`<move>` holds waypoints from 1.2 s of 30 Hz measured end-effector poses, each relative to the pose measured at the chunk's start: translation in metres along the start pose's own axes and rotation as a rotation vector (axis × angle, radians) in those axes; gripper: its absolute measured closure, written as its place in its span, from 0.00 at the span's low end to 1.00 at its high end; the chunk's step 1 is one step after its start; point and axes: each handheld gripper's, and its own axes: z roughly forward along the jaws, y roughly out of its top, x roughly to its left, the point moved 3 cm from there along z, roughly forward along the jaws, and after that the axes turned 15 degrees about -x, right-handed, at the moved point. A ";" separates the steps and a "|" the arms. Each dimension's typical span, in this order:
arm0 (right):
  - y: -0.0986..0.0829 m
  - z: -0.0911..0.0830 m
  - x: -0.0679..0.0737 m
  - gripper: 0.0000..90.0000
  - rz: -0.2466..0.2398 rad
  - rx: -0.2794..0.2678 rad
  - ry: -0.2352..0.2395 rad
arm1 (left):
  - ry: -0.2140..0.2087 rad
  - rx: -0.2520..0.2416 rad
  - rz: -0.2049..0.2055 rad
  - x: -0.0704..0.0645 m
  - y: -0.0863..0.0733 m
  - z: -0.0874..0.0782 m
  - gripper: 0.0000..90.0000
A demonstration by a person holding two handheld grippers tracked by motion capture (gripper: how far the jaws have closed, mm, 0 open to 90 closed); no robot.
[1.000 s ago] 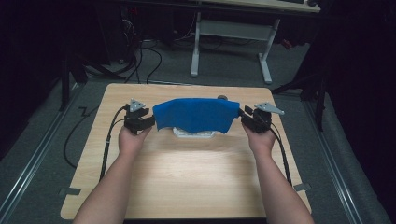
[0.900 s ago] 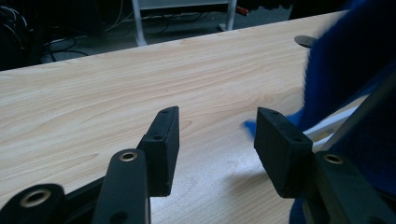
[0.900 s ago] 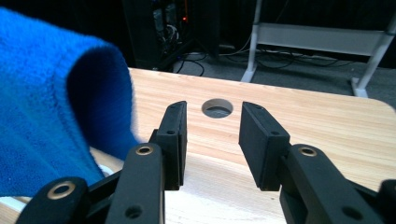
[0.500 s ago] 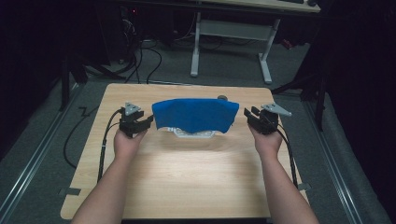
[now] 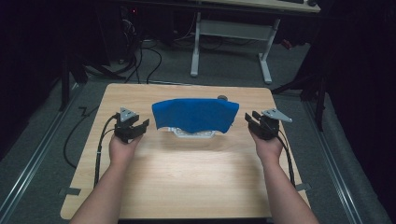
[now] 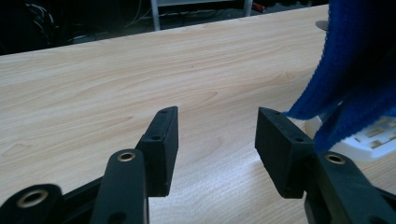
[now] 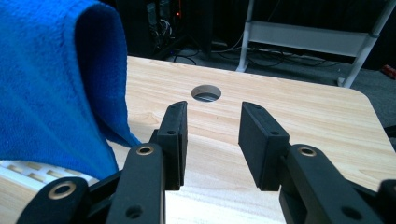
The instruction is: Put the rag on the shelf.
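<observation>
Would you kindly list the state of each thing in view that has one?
Blue towel: draped over the white rack, held by neither gripper.
White rack: on the table, mostly covered.
Left gripper: open, empty, beside the towel's edge.
Right gripper: open, empty, apart from the towel.

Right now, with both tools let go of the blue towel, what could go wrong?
The blue towel only drapes over the white rack, so it may slide off. Its edge hangs close to the open left tool; a sideways move could snag it. The open right tool sits near a hole in the table, where a jaw could catch.
</observation>
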 end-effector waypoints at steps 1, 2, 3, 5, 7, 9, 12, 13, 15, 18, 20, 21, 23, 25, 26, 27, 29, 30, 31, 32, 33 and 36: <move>-0.001 -0.001 0.000 0.69 0.001 0.003 -0.002 | 0.002 0.000 0.000 -0.001 -0.001 -0.001 0.55; -0.002 -0.003 0.000 0.69 -0.005 0.012 0.001 | 0.006 -0.002 0.003 -0.001 -0.002 -0.003 0.55; -0.003 -0.005 0.000 0.68 -0.016 0.015 0.000 | 0.008 -0.005 0.002 -0.002 -0.002 -0.005 0.55; -0.003 -0.008 0.001 0.67 -0.027 0.021 -0.001 | 0.013 -0.009 0.010 -0.005 -0.003 -0.009 0.55; -0.002 -0.012 0.004 0.66 -0.044 0.022 0.006 | 0.023 -0.017 0.011 -0.008 -0.004 -0.015 0.54; -0.002 -0.018 0.007 0.66 -0.056 -0.009 0.011 | 0.028 -0.022 0.001 -0.011 -0.007 -0.020 0.54; -0.003 -0.025 0.010 0.64 -0.063 0.003 0.018 | 0.033 -0.017 -0.009 -0.016 -0.011 -0.029 0.53; -0.003 -0.029 0.012 0.63 -0.072 0.007 0.021 | 0.027 -0.017 -0.012 -0.018 -0.012 -0.032 0.53; -0.004 -0.035 0.017 0.61 -0.086 0.009 0.032 | 0.020 -0.008 -0.001 -0.023 -0.015 -0.039 0.53; -0.008 -0.047 0.023 0.60 -0.095 -0.020 0.036 | -0.003 0.003 0.013 -0.032 -0.021 -0.051 0.52; -0.014 -0.055 0.027 0.59 -0.097 -0.002 0.042 | -0.011 0.009 0.023 -0.037 -0.024 -0.056 0.51; -0.017 -0.059 0.029 0.59 -0.104 -0.007 0.044 | -0.018 0.010 0.025 -0.040 -0.026 -0.060 0.51; -0.024 -0.068 0.032 0.58 -0.105 -0.010 0.040 | -0.033 0.014 0.034 -0.046 -0.030 -0.068 0.50; -0.033 -0.077 0.034 0.57 -0.117 0.002 0.039 | -0.054 0.025 0.043 -0.054 -0.036 -0.076 0.50; -0.037 -0.081 0.035 0.56 -0.122 0.009 0.038 | -0.073 0.037 0.052 -0.061 -0.042 -0.082 0.49; -0.042 -0.086 0.036 0.54 -0.123 0.019 0.040 | -0.089 0.048 0.053 -0.066 -0.046 -0.086 0.49; -0.051 -0.098 0.038 0.51 -0.114 0.026 0.046 | -0.140 0.069 0.054 -0.083 -0.060 -0.100 0.48; -0.059 -0.107 0.039 0.51 -0.114 0.028 0.049 | -0.162 0.090 0.066 -0.091 -0.066 -0.106 0.48; -0.066 -0.115 0.042 0.51 -0.105 0.039 0.053 | -0.174 0.107 0.088 -0.099 -0.070 -0.111 0.48; -0.070 -0.121 0.044 0.50 -0.094 0.062 0.068 | -0.182 0.112 0.111 -0.104 -0.071 -0.115 0.48; -0.072 -0.125 0.045 0.50 -0.084 0.080 0.082 | -0.184 0.102 0.126 -0.109 -0.070 -0.118 0.47; -0.072 -0.138 0.051 0.50 -0.073 0.069 0.083 | -0.176 0.088 0.151 -0.112 -0.067 -0.118 0.47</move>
